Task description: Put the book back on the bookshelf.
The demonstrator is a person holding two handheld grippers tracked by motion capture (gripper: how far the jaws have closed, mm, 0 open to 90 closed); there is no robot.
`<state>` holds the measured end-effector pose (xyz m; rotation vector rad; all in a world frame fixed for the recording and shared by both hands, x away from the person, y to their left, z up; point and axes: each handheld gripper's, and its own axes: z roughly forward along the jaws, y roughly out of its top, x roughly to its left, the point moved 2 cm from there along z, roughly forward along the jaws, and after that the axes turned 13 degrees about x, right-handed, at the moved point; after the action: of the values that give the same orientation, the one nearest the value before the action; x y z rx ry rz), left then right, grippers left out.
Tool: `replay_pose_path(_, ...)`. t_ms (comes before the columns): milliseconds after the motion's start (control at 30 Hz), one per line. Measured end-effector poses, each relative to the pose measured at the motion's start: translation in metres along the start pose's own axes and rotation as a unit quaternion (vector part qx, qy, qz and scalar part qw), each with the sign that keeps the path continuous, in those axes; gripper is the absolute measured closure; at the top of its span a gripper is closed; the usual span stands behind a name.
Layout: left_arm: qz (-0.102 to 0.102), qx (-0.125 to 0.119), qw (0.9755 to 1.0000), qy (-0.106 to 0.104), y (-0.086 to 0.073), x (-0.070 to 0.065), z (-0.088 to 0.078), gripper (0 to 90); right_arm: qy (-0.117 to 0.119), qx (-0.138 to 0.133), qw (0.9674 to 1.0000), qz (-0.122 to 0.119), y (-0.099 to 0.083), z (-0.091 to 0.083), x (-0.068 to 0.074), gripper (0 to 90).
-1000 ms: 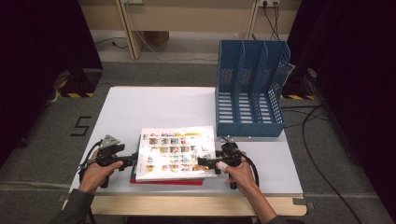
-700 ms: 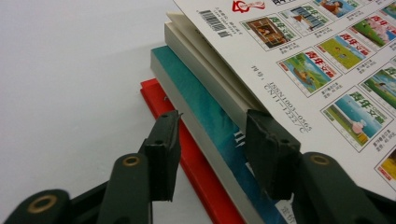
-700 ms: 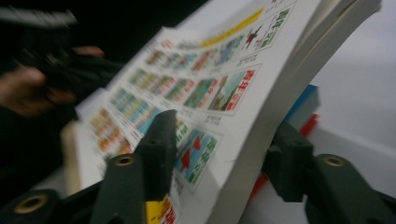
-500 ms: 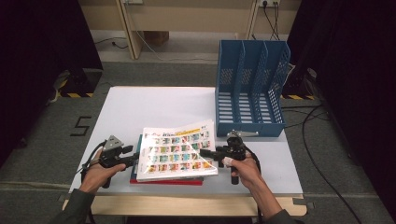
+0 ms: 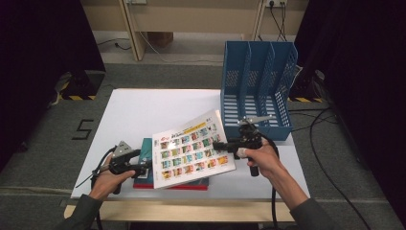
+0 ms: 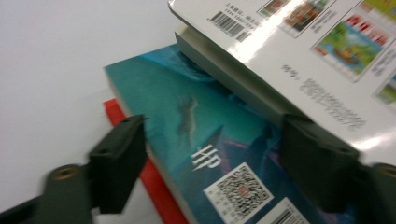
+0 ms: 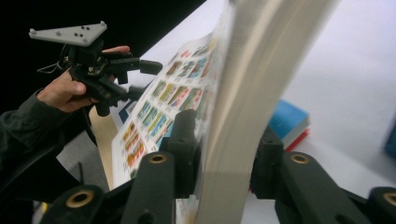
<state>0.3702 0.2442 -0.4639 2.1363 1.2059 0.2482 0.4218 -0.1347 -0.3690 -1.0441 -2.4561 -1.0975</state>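
Right gripper (image 5: 216, 143) pinching right edge of thick white picture-covered book (image 5: 191, 150), jaws just closing onto it, book tilted up at centre frame. Left gripper (image 5: 146, 167) jaws spread, just opening, nothing pinched, over teal paperback (image 6: 205, 140) on red book (image 6: 154, 186), lower centre. Blue plastic three-slot file rack (image 5: 258, 86) upper right on white table (image 5: 143, 110). Best: keep firm pinch, lift clear of stack, turn upright before rack slot, avoid page sag.

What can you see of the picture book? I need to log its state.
The picture book is thick, with a glossy white cover printed with rows of small colour pictures and a barcode. It is tilted, its right edge raised and clamped in the right gripper, its left edge resting on the teal book.
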Motion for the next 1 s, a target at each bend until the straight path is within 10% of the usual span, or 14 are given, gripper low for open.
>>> replay_pose_path(300, -0.043, -0.040, 0.9983, -0.005, 0.002, 0.019, -0.009, 14.5, -0.068, 0.058, 0.9951, -0.044, 0.038, -0.029, 0.024, 73.3)
replay_pose_path(500, -0.118, -0.047, 0.9914, 0.030, -0.006, 0.051, -0.010, 14.5, -0.093, 0.083, 0.9901, -0.064, 0.052, -0.038, 0.041, 73.6)
replay_pose_path(700, -0.152, -0.020, 0.9868, 0.053, -0.017, 0.075, -0.002, 15.1, -0.128, 0.091, 0.9842, -0.081, 0.064, -0.058, 0.055, 73.8)
replay_pose_path(833, -0.106, 0.016, 0.9876, 0.115, -0.020, 0.075, 0.002, 14.7, -0.153, 0.105, 0.9788, -0.087, 0.068, -0.072, 0.058, 73.8)
replay_pose_path(1000, -0.088, 0.057, 0.9868, 0.124, -0.023, 0.073, 0.014, 12.4, -0.193, 0.118, 0.9692, -0.097, 0.072, -0.090, 0.065, 73.9)
